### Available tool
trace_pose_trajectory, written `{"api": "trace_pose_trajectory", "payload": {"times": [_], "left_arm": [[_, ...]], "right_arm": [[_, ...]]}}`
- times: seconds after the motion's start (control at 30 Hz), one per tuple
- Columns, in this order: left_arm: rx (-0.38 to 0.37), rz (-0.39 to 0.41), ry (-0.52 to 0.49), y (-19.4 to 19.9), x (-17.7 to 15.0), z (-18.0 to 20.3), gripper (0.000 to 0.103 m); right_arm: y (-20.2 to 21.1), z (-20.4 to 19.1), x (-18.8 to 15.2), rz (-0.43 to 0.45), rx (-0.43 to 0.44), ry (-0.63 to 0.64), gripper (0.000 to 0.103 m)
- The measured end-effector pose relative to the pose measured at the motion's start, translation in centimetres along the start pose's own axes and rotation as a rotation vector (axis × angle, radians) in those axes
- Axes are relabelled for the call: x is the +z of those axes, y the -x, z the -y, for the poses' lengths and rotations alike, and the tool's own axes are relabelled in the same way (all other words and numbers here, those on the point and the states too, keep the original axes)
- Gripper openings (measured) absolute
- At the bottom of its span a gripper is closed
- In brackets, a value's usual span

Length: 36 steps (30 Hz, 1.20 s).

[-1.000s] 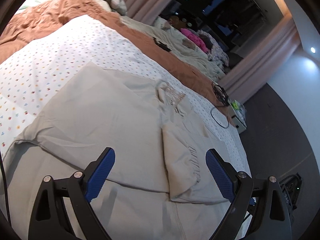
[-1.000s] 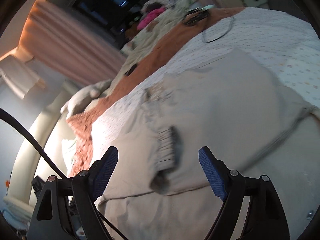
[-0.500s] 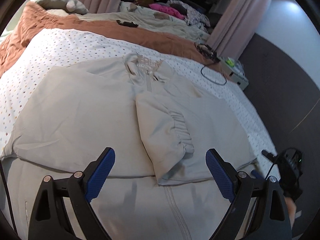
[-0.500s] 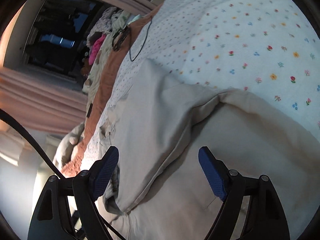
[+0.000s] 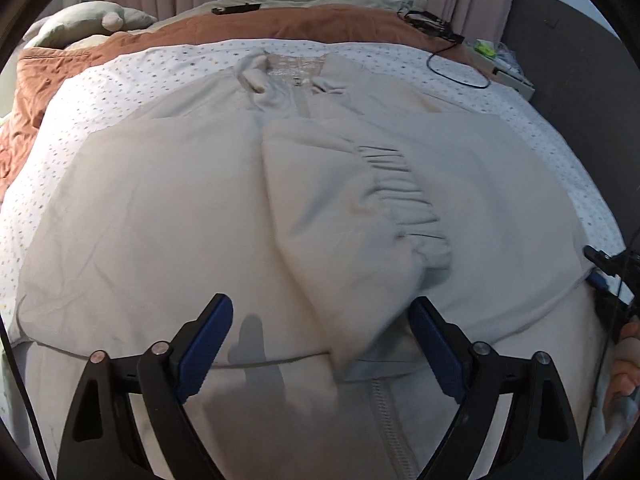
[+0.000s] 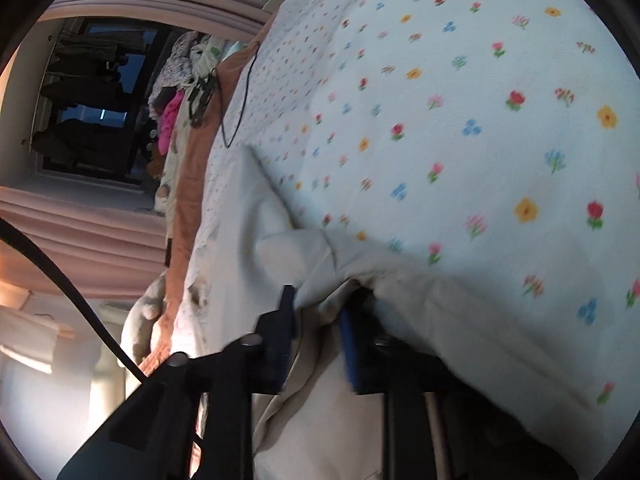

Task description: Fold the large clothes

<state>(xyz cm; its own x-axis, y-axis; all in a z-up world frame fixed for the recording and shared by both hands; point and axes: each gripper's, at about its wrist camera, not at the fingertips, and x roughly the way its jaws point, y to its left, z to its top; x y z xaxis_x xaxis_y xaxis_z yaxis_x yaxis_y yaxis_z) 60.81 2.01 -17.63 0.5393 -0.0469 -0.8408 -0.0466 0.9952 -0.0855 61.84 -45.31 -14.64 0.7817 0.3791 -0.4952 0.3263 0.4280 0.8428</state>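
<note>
Beige zip-front jacket (image 5: 168, 208) lies flat, front up, on the flowered bed sheet (image 6: 480, 100); both sleeves are already folded across its chest, the body fold remains. The right claw (image 6: 316, 332) is closing on its side edge; the left claw (image 5: 320, 344), apart and narrowing slightly, hovers empty above the hem.

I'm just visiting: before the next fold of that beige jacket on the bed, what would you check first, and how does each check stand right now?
1. Right gripper has fabric: ok, jaws closing with the jacket's edge between them.
2. Left gripper has fabric: not ok, wide above the jacket, holding nothing.
3. Sleeve folded across the front: ok.
4. Jacket flat on the flowered sheet: ok, apart from the pinched edge.
5. Black cable clear of the jacket: ok.
6. Right grip firm enough to lift: cannot tell, blurred.
</note>
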Motion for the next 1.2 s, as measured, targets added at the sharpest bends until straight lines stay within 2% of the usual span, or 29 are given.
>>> {"api": "trace_pose_trajectory", "payload": {"times": [0.07,0.2,0.3,0.37,0.53,0.67,0.77,0.93,1.0,1.03,1.1,1.17,1.2], "left_arm": [[0.043,0.013,0.023,0.2,0.1,-1.2,0.088],[0.090,0.042,0.133,1.0,0.0,-5.3,0.088],[0.070,0.064,0.220,1.7,-0.2,-8.0,0.088],[0.092,0.088,0.247,2.3,-0.3,-8.9,0.088],[0.075,0.111,0.327,3.3,-0.7,-11.2,0.088],[0.110,0.154,0.396,4.5,-1.1,-12.9,0.088],[0.060,0.184,0.458,5.1,-1.4,-14.2,0.088],[0.014,0.157,0.450,3.3,-1.0,-13.8,0.088],[0.001,0.131,0.424,2.2,-0.7,-13.1,0.079],[-0.001,0.112,0.408,1.6,-0.5,-12.7,0.067],[-0.016,0.073,0.384,0.4,-0.4,-11.9,0.060],[-0.006,0.032,0.357,-0.9,-0.5,-11.5,0.050],[0.008,0.019,0.345,-1.3,-0.7,-11.4,0.049]], "right_arm": [[0.5,-0.3,-0.3,0.016,-0.010,0.006,0.012],[1.0,-1.6,-1.0,0.032,-0.050,0.046,0.012],[0.9,-2.8,-1.6,0.006,-0.066,0.063,0.012],[0.6,-3.6,-2.0,-0.012,-0.078,0.080,0.013],[0.7,-4.7,-2.5,-0.014,-0.079,0.121,0.013],[0.4,-4.2,-2.4,-0.015,-0.079,0.100,0.013],[0.5,-3.8,-2.1,-0.014,-0.074,0.084,0.013],[1.0,-4.5,-2.7,-0.002,-0.085,0.105,0.013],[1.2,-4.8,-3.0,0.000,-0.093,0.119,0.013],[1.2,-4.9,-3.2,-0.001,-0.097,0.125,0.013],[1.2,-5.0,-3.2,-0.006,-0.104,0.138,0.013],[1.0,-5.1,-3.2,-0.012,-0.111,0.144,0.013],[0.9,-5.1,-3.1,-0.014,-0.112,0.141,0.013]]}}
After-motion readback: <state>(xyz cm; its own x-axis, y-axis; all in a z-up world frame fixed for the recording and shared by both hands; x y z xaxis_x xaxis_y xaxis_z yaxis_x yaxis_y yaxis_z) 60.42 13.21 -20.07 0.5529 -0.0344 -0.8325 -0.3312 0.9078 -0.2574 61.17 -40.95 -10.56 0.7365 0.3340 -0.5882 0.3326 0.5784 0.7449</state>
